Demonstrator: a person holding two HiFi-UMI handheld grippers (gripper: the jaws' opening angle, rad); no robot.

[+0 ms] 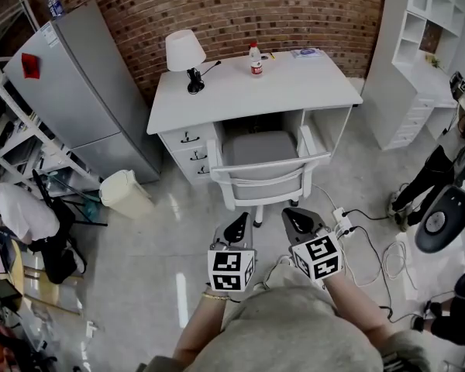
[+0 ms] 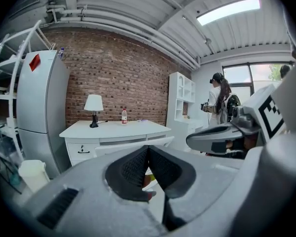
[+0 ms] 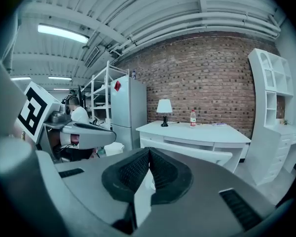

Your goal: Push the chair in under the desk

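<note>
Open floor (image 1: 178, 235) before chair (image 1: 260, 155), cables (image 1: 393, 258) — right

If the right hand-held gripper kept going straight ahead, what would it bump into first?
Most likely the chair's backrest, just ahead of the right hand-held gripper, before the desk.
</note>
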